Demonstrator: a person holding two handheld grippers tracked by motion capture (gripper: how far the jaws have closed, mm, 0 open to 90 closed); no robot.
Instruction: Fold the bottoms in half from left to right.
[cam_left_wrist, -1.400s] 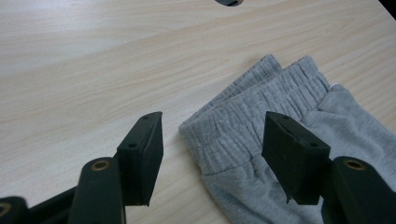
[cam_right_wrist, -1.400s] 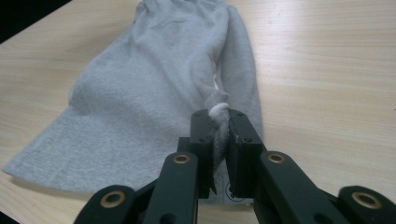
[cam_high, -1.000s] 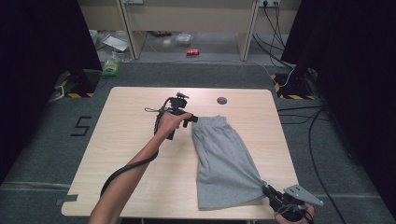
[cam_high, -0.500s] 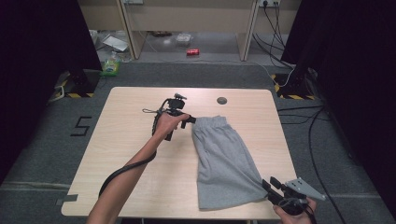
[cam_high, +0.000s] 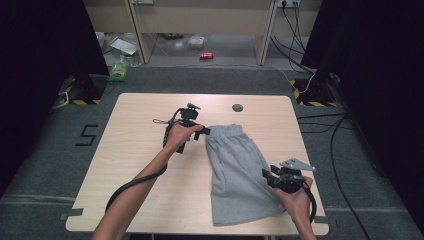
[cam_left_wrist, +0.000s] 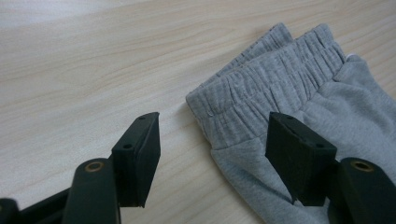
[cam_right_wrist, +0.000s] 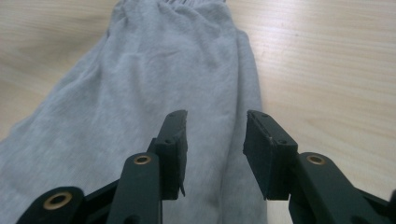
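Grey shorts (cam_high: 239, 172) lying flat on the wooden counter (cam_high: 145, 165), right of its middle, folded lengthwise into a long narrow strip; elastic waistband toward the far edge, leg hems at the near edge by the near right corner. Looks like folding in progress: first lengthwise fold apparently done, with two waistband layers stacked in the left gripper view (cam_left_wrist: 275, 74). Cloth mostly smooth, a few soft creases along the middle.

Left gripper (cam_high: 206, 132) parked at the waistband's left corner, jaws spread and level with the counter, straddling that corner in its own view (cam_left_wrist: 210, 135) without pinching it; pads clear of the cloth on both sides, one over bare wood, the other above the fabric. Nothing held.

Right gripper (cam_high: 268, 175) at the right edge of the shorts near the hems, jaws having just been opening, now parted partway. In its own view (cam_right_wrist: 212, 149) grey fabric visible below and between the pads, yet no fold caught in them; cloth lying flat beneath, so released rather than gripped.

Left to do, as a judgement: the crosswise fold, bringing hems up to waistband or the reverse, then squaring the bundle. Both grippers empty for now, so a fresh pinch needed at one end before any lift. Roughly halfway through, no further
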